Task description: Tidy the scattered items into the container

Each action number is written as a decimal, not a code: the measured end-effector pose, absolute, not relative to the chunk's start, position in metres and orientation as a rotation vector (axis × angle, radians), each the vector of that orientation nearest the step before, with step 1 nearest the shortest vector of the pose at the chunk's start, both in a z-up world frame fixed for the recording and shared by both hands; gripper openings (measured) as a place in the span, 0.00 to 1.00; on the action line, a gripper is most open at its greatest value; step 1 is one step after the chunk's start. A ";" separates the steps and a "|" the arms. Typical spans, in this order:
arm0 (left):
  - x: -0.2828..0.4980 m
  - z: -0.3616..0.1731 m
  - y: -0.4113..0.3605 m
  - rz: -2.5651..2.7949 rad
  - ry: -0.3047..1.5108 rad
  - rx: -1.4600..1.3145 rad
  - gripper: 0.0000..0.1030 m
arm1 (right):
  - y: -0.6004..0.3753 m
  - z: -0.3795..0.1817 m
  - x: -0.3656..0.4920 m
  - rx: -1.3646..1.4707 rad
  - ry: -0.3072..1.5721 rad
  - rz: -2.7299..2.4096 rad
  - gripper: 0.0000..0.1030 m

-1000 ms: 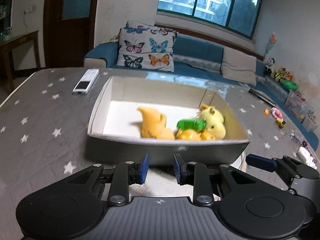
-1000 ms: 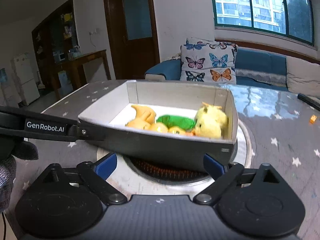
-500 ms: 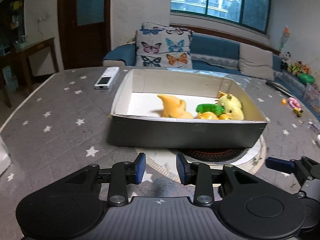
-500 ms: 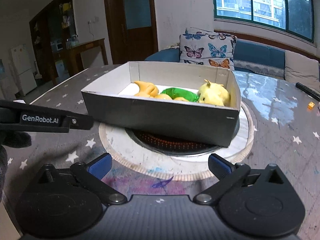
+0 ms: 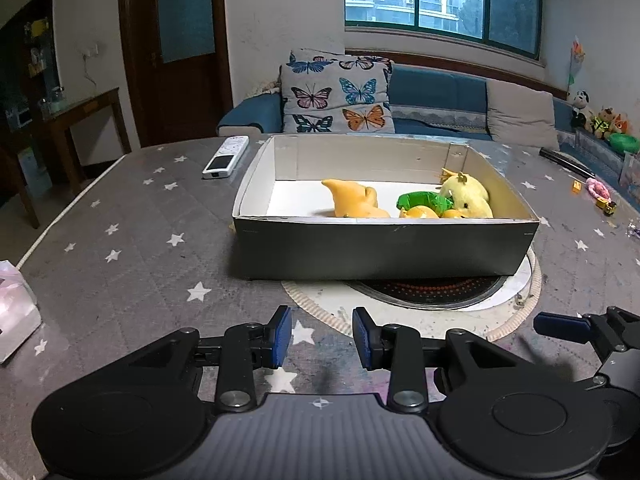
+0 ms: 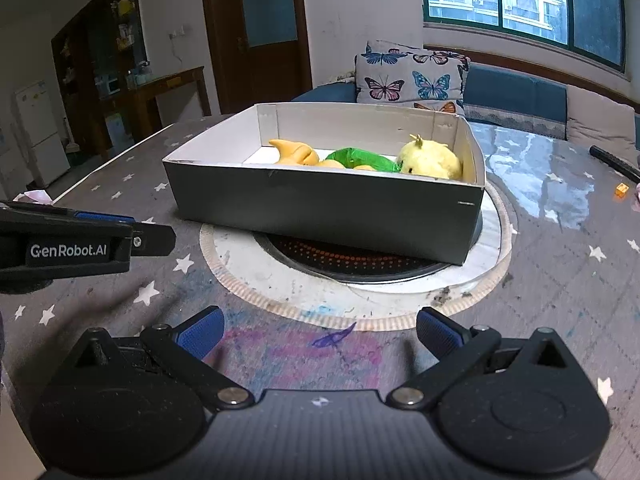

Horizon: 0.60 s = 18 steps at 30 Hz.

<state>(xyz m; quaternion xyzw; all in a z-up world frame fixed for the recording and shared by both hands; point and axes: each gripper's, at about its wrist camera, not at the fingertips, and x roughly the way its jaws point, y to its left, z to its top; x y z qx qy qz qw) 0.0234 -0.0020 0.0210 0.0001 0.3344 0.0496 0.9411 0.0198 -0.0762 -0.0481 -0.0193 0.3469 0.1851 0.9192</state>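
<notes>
A grey cardboard box (image 5: 384,248) with a white inside stands on the table, partly over a round hotplate. It also shows in the right wrist view (image 6: 320,208). In it lie an orange toy (image 5: 354,202), a green toy (image 5: 422,200) and a yellow plush chick (image 5: 466,196). My left gripper (image 5: 322,338) is empty, its jaws a small gap apart, well in front of the box. My right gripper (image 6: 318,330) is wide open and empty, also in front of the box. The left gripper shows at the left in the right wrist view (image 6: 120,236).
A white remote (image 5: 225,157) lies far left of the box. A pink-white packet (image 5: 12,312) sits at the table's left edge. Small toys (image 5: 598,194) and a black remote (image 5: 564,162) lie at the far right. A sofa stands behind the table.
Both grippers have drawn back from the box, which now rests on the table farther away. The toys in it have settled.
</notes>
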 end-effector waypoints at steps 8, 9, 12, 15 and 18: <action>0.023 0.020 -0.005 0.116 0.677 0.015 0.35 | -0.076 -0.050 0.019 -0.025 0.727 0.374 1.00; 0.024 0.019 -0.006 0.116 0.678 0.018 0.35 | -0.076 -0.050 0.019 -0.025 0.728 0.373 1.00; 0.025 0.018 -0.007 0.119 0.682 0.028 0.35 | -0.077 -0.050 0.020 -0.024 0.732 0.372 1.00; 0.027 0.018 -0.007 0.119 0.684 0.029 0.35 | -0.077 -0.050 0.021 -0.023 0.735 0.370 1.00; 0.028 0.018 -0.007 0.113 0.681 0.032 0.34 | -0.077 -0.051 0.022 -0.024 0.738 0.366 1.00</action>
